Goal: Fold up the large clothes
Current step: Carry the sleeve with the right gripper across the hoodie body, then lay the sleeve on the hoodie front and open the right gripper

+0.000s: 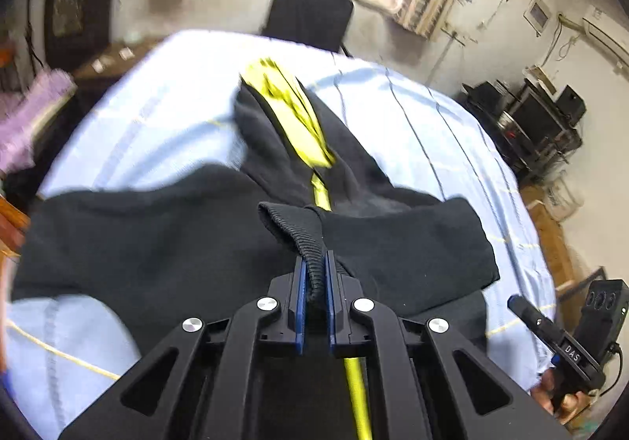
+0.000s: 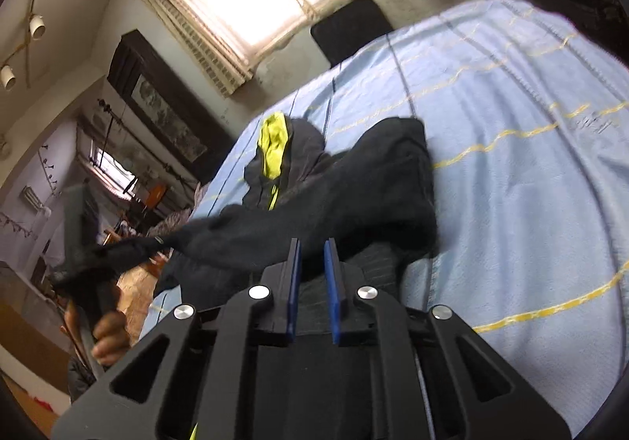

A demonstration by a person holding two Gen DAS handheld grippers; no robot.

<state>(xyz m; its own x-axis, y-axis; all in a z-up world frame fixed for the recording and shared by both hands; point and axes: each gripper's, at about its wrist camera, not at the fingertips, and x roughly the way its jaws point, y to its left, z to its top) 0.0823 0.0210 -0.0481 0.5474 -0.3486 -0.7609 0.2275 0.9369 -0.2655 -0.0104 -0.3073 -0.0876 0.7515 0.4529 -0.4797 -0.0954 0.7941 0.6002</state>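
Observation:
A large black hooded jacket (image 1: 165, 239) with a yellow-lined hood (image 1: 291, 106) and yellow zipper lies on a light blue bed sheet (image 1: 165, 114). My left gripper (image 1: 314, 263) is shut on the jacket's ribbed black cuff (image 1: 295, 228), held just above the body. In the right wrist view the jacket (image 2: 354, 196) lies bunched, hood (image 2: 273, 145) away from me. My right gripper (image 2: 312, 251) is narrowly parted over the jacket's ribbed hem (image 2: 373, 267); whether it pinches cloth is hidden. The other gripper shows at the lower right of the left view (image 1: 566, 338) and the left of the right view (image 2: 90, 263).
The striped blue sheet (image 2: 530, 184) covers the bed, bare to the right. A black chair (image 1: 310, 15) stands at the far edge under a bright window. A dark equipment rack (image 1: 538, 118) is at the right, purple cloth (image 1: 27, 118) at the left.

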